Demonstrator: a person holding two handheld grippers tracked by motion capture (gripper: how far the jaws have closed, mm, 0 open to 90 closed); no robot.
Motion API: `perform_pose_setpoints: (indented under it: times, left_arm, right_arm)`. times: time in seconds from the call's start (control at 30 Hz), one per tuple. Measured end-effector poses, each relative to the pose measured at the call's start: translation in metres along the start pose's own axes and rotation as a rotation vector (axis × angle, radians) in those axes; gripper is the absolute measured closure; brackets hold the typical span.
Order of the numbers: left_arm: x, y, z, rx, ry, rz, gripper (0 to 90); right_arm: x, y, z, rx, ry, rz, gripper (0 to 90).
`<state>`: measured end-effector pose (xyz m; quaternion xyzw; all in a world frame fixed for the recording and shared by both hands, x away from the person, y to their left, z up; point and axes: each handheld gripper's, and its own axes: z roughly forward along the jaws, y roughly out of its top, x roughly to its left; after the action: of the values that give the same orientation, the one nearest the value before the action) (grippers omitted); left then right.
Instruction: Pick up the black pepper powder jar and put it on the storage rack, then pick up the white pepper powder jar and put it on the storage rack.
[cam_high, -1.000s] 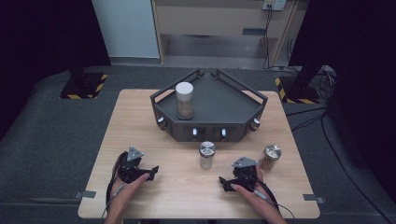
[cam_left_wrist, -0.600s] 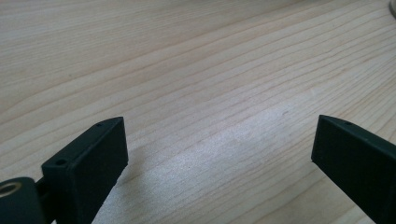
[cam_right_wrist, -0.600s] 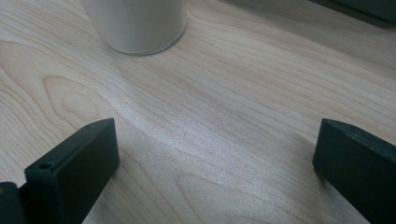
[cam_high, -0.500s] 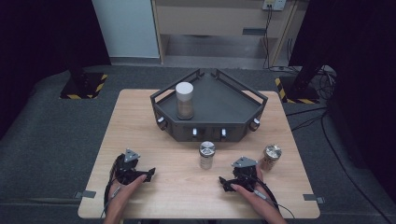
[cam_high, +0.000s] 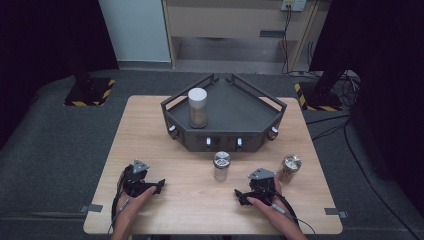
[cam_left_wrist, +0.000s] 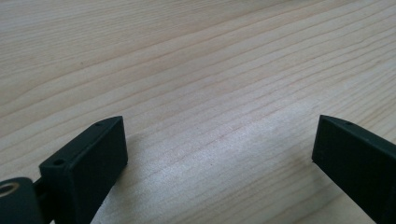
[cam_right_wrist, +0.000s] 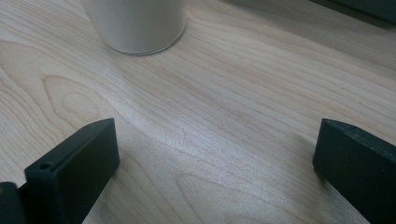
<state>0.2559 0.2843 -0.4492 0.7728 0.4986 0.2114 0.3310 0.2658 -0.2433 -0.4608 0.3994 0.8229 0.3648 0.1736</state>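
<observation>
**Both grippers resting on worktop, jaws apart, jars untouched**

While both hands rest near the front edge of the wooden worktop (cam_high: 150, 130), each holds a gripper low over the surface. Left gripper (cam_high: 159, 186) sits toward the front left corner; its own view shows the jaws spread wide with bare wood grain between them. Right gripper (cam_high: 241, 196) sits toward the front right; jaws likewise wide apart, nothing held.

Nearest thing: a small silver-lidded jar (cam_high: 221, 166), upright, near the middle of the worktop, just in front of the dark angular tray (cam_high: 240, 115). In the right gripper view, the pale base of this jar (cam_right_wrist: 135, 23) stands ahead of the jaws, apart from them.

A second jar with a gold-toned lid (cam_high: 289, 169) stands upright toward the right edge, just beside the right gripper.

A taller white-capped canister (cam_high: 197, 107) stands upright inside the tray, at its left part. The tray occupies the rear centre of the worktop.
</observation>
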Motion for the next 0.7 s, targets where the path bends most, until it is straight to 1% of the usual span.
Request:
perform_pose_setpoints:
  times: [0.07,0.1,0.53,0.6,0.63,0.7]
  left_arm:
    - [-0.004,0.000,0.002,0.003,0.022,0.021,0.8]
    - [-0.004,0.001,0.003,0.004,0.025,0.020,0.0]
    - [-0.002,0.002,0.003,0.006,0.021,0.019,0.0]
    - [-0.002,0.002,0.003,0.007,0.021,0.019,0.0]
    - [-0.002,0.002,0.004,0.006,0.021,0.019,0.0]
    - [-0.002,0.002,0.004,0.006,0.020,0.019,0.0]
  right_arm:
    - [0.000,0.000,0.000,0.000,0.000,0.000,0.5]
    - [0.000,0.000,0.000,0.000,0.000,0.000,0.5]
    - [-0.002,0.000,0.000,-0.001,0.008,0.000,0.8]
    - [-0.005,-0.001,0.000,-0.006,0.020,0.008,1.4]
    - [-0.008,0.000,-0.001,-0.009,0.027,0.013,3.4]
    - [-0.012,0.001,-0.003,-0.034,0.035,0.051,3.3]
